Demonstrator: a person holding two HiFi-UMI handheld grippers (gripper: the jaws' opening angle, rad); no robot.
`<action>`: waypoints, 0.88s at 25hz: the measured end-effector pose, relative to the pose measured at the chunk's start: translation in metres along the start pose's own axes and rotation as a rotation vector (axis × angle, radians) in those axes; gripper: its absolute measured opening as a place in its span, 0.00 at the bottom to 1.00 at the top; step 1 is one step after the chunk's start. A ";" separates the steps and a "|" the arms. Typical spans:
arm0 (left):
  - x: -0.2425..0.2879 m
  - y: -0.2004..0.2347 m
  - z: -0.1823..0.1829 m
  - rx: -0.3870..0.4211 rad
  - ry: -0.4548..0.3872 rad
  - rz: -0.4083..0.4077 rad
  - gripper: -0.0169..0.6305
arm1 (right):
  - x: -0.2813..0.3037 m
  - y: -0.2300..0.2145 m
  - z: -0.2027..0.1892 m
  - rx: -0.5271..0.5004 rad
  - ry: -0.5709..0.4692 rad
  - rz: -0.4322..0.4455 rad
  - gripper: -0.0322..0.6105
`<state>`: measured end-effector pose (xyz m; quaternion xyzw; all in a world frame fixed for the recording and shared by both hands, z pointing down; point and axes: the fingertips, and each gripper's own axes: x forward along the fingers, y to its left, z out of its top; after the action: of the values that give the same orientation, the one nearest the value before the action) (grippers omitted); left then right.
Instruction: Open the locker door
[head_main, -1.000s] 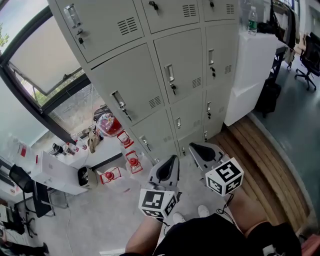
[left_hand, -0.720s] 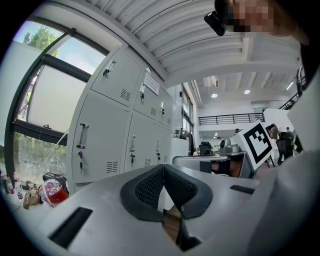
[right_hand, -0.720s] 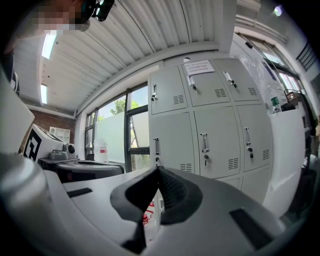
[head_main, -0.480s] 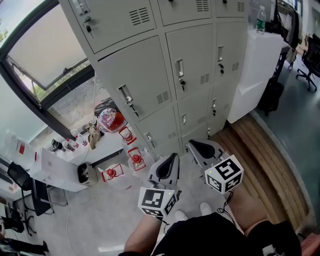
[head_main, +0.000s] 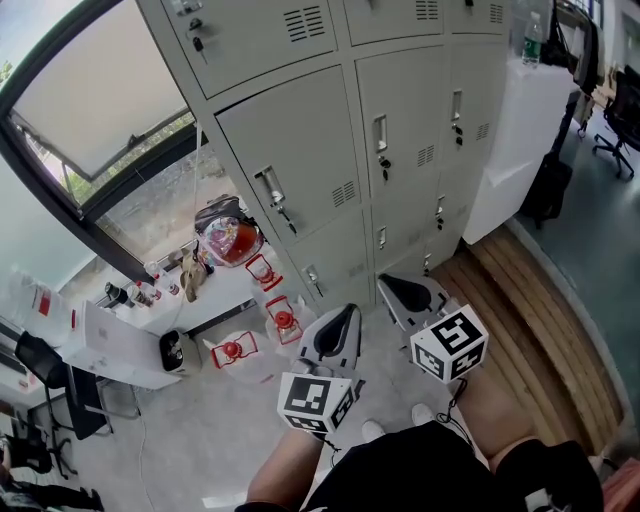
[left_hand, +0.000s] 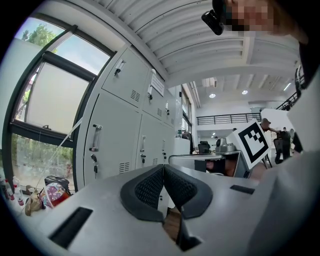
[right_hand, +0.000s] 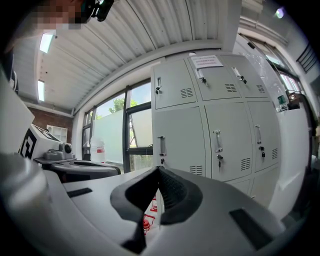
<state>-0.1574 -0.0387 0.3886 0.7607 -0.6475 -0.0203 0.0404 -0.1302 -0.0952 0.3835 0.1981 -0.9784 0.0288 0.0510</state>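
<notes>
Update: over the last second the locker bank (head_main: 400, 60) has slid toward 3 o'clock and slightly down in the head view. Both grippers sit at the same spot in the frame. We read that as us walking up with the tools carried along, not reaching. So we are still on approach and nothing has been touched.

Left gripper (head_main: 345, 320): jaws pressed together, nothing between them. Right gripper (head_main: 392, 290): same, closed and empty. Both point roughly level at the bank and are well apart from it.

Locker door (head_main: 300, 160): our likeliest target sits at 12 o'clock from the left gripper. It is closed, with its handle (head_main: 270, 187) near the left edge and a key hanging just below. We cannot tell which door is actually meant; every door in view sits flush.

Containers:
- Lockers: all closed, so their contents are hidden.
- Clear bag (head_main: 232, 240): at 10 o'clock from the left gripper, at the far end of the low table (head_main: 125, 350). It holds something red; we can't tell what.
- Bottle (head_main: 532, 42): at 1 o'clock on the white cabinet (head_main: 520, 110), too small to read its fill.

Judgement: closed jaws won't take that handle. We'd open one gripper before closing in, or hook the handle with the shut tips. The dangling key could snag.
</notes>
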 end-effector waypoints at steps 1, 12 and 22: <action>-0.001 0.003 0.000 0.001 0.000 -0.004 0.05 | 0.003 0.000 0.001 0.001 -0.001 -0.006 0.13; 0.000 0.025 0.006 -0.001 -0.020 -0.024 0.05 | 0.023 -0.023 0.017 -0.021 -0.020 -0.074 0.13; 0.050 0.025 0.013 0.009 -0.044 -0.018 0.05 | 0.046 -0.074 0.032 -0.058 -0.028 -0.065 0.13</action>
<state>-0.1746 -0.0924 0.3785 0.7662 -0.6412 -0.0344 0.0228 -0.1463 -0.1836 0.3596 0.2289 -0.9725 -0.0038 0.0440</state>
